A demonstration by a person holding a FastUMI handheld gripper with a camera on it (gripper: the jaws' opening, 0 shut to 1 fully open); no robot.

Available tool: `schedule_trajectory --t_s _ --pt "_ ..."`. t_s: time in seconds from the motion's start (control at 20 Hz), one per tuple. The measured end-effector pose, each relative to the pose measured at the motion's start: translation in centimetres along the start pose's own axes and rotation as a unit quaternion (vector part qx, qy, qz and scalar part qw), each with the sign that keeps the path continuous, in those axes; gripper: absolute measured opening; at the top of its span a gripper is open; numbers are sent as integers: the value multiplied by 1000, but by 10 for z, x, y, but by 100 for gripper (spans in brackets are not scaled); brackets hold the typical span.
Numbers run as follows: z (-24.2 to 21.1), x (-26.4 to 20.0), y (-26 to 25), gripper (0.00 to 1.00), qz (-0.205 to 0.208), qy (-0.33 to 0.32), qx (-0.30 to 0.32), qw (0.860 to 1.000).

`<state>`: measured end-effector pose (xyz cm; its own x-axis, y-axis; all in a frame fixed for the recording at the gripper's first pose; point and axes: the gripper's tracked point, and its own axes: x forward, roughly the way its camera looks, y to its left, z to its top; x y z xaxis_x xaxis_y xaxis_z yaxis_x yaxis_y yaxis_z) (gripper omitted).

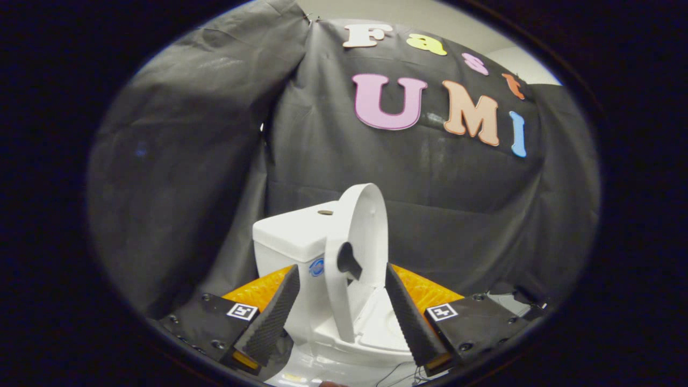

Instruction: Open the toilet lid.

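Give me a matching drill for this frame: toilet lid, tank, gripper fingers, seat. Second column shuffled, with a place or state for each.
Things:
1. toilet lid
2. tank
3. gripper fingers
4. seat

Places or states:
A. spread apart, one on each side of the toilet, pressing on nothing
B. raised, standing about upright
C. lying flat on the bowl, between the fingers
D. behind the lid, round button on top

Pairs: 1-B, 2-D, 3-A, 4-C
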<state>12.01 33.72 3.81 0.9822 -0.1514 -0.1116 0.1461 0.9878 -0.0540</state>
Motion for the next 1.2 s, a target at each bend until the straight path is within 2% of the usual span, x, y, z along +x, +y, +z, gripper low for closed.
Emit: schedule_trajectory --t_s 0.2,0.4,0.85,1.2 --pt "27 -5 -29 98 0 -27 34 999" --pt "41 -11 -50 98 32 -41 41 998" --pt "47 -33 -166 98 -19 -58 29 998" --pt "33 -46 -237 98 -42 -59 56 996"
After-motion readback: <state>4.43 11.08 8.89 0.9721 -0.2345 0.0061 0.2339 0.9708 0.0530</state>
